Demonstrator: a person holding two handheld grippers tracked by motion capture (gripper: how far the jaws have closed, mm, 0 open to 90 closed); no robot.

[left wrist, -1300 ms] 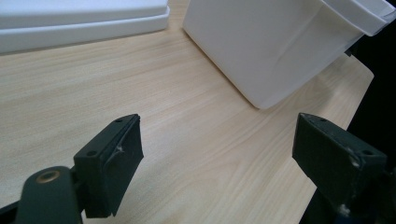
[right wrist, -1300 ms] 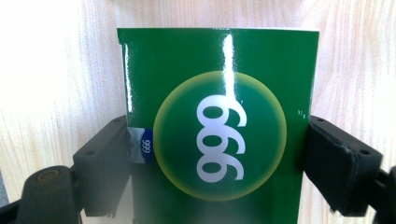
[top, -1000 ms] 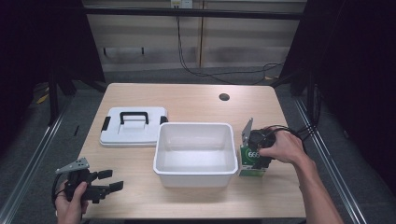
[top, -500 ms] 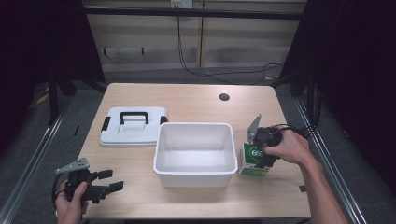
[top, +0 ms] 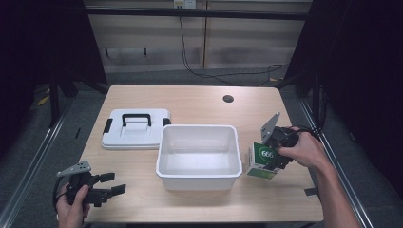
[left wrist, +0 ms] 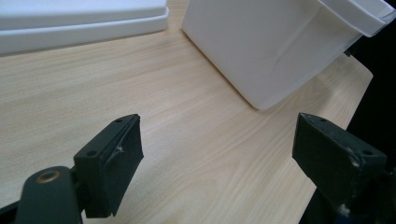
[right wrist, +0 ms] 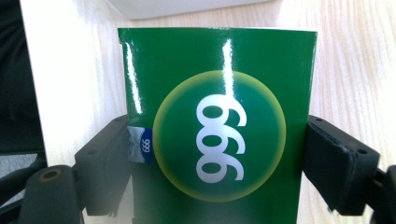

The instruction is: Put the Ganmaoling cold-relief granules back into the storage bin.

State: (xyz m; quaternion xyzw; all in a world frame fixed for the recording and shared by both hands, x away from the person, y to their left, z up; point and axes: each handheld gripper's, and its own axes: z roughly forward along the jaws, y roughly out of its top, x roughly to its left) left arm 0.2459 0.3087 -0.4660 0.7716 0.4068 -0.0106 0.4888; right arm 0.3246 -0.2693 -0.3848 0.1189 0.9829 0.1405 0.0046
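Observation:
A green box [top: 260, 160] with a white number in a round emblem stands tilted just right of the white bin [top: 197, 128]. My right gripper [top: 269, 159] is shut on it, one jaw on each side. In the right gripper view the green box [right wrist: 219, 93] sits between the jaws of my right gripper [right wrist: 219, 161], above the wooden table. Near the front left corner my left gripper [top: 114, 183] is held open with nothing in it. In the left gripper view, my left gripper [left wrist: 217, 158] has bare wood between its jaws and the bin's wall [left wrist: 261, 42] ahead.
A white lid [top: 135, 129] with a black handle and clips lies flat left of the bin, and its edge [left wrist: 70, 23] is in the left gripper view. A dark round hole [top: 228, 99] sits in the tabletop at the back right. The table's edges drop to dark floor.
My right gripper and the green box have shifted slightly right and toward the near edge. The left gripper has stayed where it was.

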